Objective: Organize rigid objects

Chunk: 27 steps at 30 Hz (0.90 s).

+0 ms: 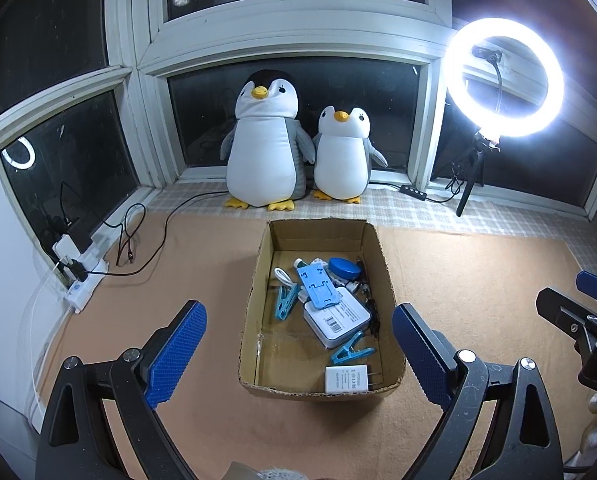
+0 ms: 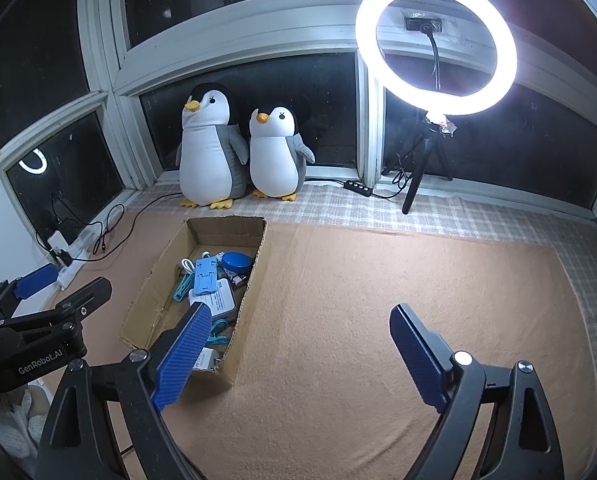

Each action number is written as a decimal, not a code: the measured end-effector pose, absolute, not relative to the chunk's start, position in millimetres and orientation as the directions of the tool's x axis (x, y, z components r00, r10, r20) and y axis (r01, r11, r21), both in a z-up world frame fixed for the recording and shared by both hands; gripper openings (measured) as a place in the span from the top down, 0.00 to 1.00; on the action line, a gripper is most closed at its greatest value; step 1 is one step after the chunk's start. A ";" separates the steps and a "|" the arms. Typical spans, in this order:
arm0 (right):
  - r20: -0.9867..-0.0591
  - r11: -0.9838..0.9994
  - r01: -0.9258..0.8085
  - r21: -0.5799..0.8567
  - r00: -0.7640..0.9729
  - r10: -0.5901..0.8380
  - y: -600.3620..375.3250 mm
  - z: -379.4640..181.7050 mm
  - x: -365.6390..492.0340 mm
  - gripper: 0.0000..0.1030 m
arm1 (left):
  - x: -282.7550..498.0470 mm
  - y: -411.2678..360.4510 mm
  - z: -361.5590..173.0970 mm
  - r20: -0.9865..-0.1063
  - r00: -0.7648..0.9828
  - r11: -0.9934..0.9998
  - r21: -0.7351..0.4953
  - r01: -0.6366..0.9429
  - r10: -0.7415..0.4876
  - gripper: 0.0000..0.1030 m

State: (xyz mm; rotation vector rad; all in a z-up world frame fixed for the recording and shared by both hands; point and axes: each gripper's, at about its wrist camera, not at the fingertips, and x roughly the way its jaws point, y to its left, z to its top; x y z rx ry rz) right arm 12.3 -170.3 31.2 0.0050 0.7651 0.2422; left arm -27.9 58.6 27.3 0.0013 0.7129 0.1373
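Cardboard box [image 1: 372,258], rectangular, holds hard plastic pieces at frame centre.
Left gripper [image 1: 298,344] and right gripper [image 2: 300,350] both spread wide, ribbed blue pads [image 1: 176,354] empty.

An open brown cardboard box [image 1: 372,248] sits on the tan mat and holds the small rigid items. A light blue plastic phone stand [image 1: 313,280] lies over a silver power bank [image 1: 335,320], with a dark blue oval case [image 1: 344,267] behind. Two teal clothes pegs [image 1: 287,300] and a white charger block [image 1: 346,379] lie nearer the front.
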 end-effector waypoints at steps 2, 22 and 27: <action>-0.685 0.972 -0.215 0.090 0.696 0.217 -169.9 31.2 12.5 0.14 | -27.0 59.1 26.7 -0.653 0.747 0.991 0.046 -0.126 0.125 0.07; -0.688 0.973 -0.215 0.088 0.693 0.216 -168.1 29.8 14.0 0.14 | -24.1 59.6 26.2 -0.657 0.743 0.991 0.044 -0.126 0.124 0.07; -0.690 0.972 -0.217 0.087 0.691 0.216 -168.0 29.0 14.7 0.14 | -22.5 59.5 25.2 -0.659 0.742 0.991 0.043 -0.127 0.124 0.07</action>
